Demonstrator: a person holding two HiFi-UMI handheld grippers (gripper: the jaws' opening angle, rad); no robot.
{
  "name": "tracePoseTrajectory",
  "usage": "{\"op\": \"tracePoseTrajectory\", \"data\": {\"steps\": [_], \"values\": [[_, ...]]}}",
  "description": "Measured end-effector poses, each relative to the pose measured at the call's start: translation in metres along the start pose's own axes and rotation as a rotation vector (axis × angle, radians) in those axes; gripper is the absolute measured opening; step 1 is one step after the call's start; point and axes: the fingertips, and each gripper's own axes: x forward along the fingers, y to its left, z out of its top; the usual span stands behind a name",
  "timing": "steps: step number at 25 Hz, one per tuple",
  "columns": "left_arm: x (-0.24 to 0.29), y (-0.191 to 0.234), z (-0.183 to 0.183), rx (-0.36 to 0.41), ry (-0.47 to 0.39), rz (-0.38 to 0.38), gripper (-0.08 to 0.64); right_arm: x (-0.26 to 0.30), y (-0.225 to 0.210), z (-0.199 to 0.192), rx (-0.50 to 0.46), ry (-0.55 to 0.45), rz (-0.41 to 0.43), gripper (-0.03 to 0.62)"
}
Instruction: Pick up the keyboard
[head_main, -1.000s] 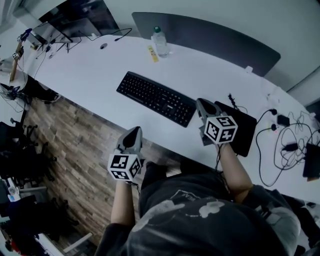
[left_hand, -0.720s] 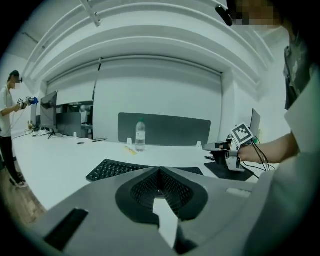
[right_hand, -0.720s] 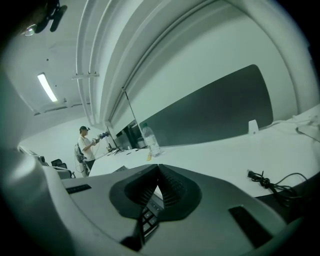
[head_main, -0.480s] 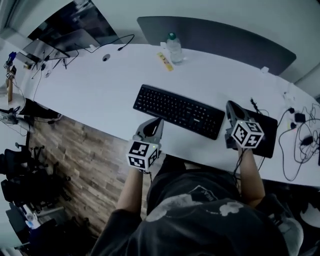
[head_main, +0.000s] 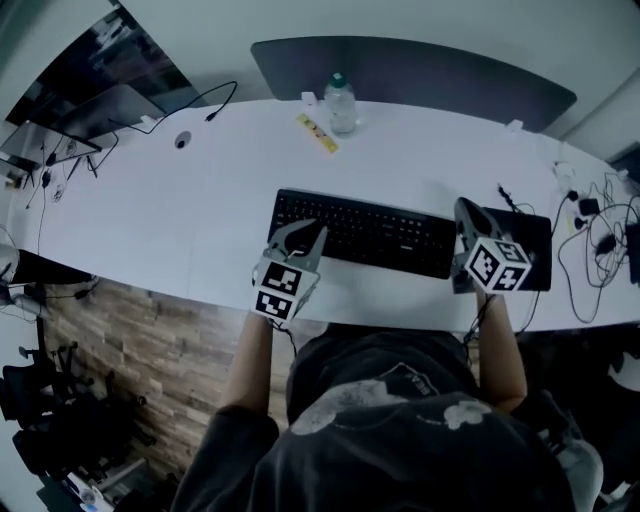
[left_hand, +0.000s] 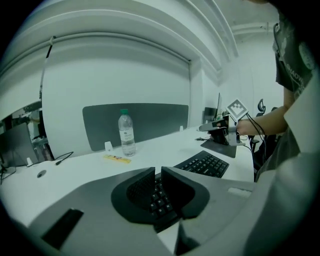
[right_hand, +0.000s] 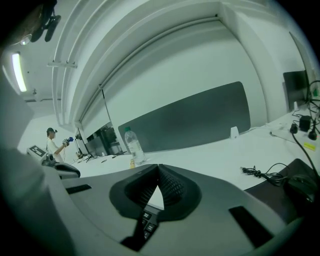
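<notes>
My left tongs (head_main: 303, 236) are pinched almost together on nothing, hanging over the 9 o'clock end of the keyboard (head_main: 372, 233). My right tongs (head_main: 466, 212), closed and empty too, sit at its 3 o'clock end, above a black pad (head_main: 535, 230). The keyboard lies flat on the white table (head_main: 180, 210) between them. A water bottle (head_main: 341, 103) stands at 12 o'clock, and cables (head_main: 598, 242) lie far out at 3 o'clock.
</notes>
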Motion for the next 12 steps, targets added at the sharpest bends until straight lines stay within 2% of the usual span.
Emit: {"op": "tracePoseTrajectory", "data": {"steps": [2,4,7,10,12], "values": [[0.002,0.006,-0.004,0.031,0.020,-0.047,0.089,0.004,0.010,-0.001,-0.013,0.001,-0.008,0.002],[0.007,0.008,-0.011,0.080,0.061,-0.116,0.213,0.008,0.017,-0.003,-0.018,0.003,-0.022,0.002],[0.018,0.008,-0.029,0.234,0.176,-0.220,0.366,0.011,0.022,-0.006,-0.005,0.004,-0.052,0.002],[0.026,0.010,-0.052,0.417,0.337,-0.332,0.439,0.013,0.025,-0.010,0.011,0.003,-0.081,0.002],[0.030,0.011,-0.063,0.516,0.412,-0.406,0.464,0.014,0.025,-0.012,0.026,0.001,-0.106,0.002]]}}
